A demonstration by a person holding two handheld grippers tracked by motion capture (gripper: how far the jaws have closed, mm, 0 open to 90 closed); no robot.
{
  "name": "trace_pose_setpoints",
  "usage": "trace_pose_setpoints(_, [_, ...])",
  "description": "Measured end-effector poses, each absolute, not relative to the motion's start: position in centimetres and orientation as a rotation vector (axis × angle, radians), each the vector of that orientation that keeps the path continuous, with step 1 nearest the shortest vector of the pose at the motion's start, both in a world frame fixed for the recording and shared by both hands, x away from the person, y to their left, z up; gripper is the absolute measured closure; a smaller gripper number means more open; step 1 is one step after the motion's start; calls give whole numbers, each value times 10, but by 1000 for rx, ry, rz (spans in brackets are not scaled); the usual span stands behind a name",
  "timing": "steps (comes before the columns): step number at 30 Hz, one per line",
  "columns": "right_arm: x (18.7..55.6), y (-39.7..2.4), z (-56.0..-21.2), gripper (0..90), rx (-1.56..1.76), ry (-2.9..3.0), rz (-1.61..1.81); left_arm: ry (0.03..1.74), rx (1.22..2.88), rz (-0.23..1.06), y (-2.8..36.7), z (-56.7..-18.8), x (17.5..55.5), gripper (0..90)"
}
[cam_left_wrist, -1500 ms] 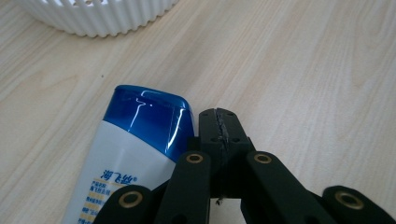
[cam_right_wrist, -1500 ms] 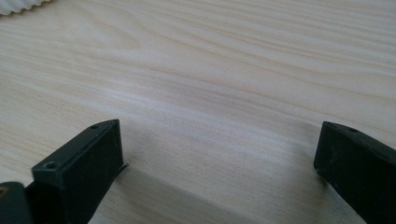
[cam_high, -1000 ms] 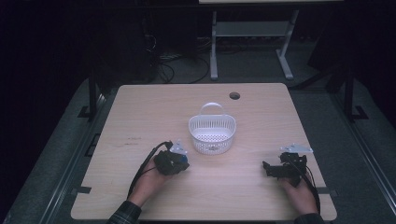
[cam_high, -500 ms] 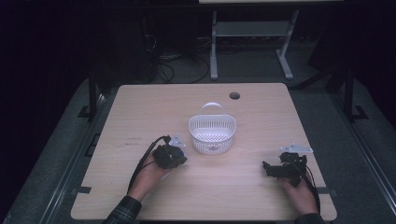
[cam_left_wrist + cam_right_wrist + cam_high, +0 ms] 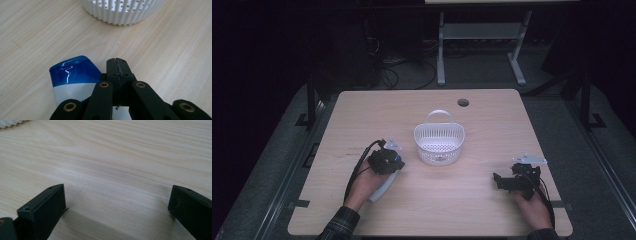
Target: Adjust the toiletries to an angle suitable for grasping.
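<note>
High view: a pale wood counter (image 5: 362,115) fills the middle of the frame, with a white perforated basket (image 5: 439,143) standing near its centre, its handle raised at the far side. A round hole (image 5: 463,102) sits in the counter toward the upper right of the board.

At lower left, the left hand (image 5: 364,182) holds the left claw (image 5: 396,161) just left of the basket, apart from it. A white tube (image 5: 382,186) with a blue cap lies under that claw and runs back toward the hand.

At lower right, the right hand (image 5: 532,207) holds the right claw (image 5: 498,179) low over bare counter, well apart from the basket, pointing toward the left of the frame.

Left gripper view: the left claw (image 5: 117,66) has its two black jaws pressed together at centre bottom, with nothing between the tips. The tube (image 5: 72,82) lies at lower left of the frame, just beside the jaws, blue cap pointing up-frame; whether the jaws touch it I cannot tell. The basket (image 5: 122,11) wall crosses the top edge.

Right gripper view: the right claw (image 5: 117,202) is spread wide, one jaw at lower left and one at lower right, with bare wood between them. A sliver of the basket (image 5: 10,123) shows in the upper left corner.
</note>
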State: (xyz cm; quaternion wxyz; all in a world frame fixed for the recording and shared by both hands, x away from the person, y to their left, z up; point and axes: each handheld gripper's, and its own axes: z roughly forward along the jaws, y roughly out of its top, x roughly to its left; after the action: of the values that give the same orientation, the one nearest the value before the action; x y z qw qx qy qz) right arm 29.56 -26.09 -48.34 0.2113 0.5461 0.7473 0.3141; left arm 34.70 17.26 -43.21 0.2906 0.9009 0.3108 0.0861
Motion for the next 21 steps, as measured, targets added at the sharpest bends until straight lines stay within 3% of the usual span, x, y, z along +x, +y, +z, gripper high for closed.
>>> trace_pose_setpoints(12, [296,-261,-483,7,1517,2076,873,859,2357,194,182,-426,345,878])
trace_pose_setpoints(19, [296,-261,-483,7,1515,2078,874,912,2307,175,195,-418,345,737])
trace_pose_setpoints(21, [296,-261,-483,7,1515,2078,874,928,2302,184,197,-415,345,607])
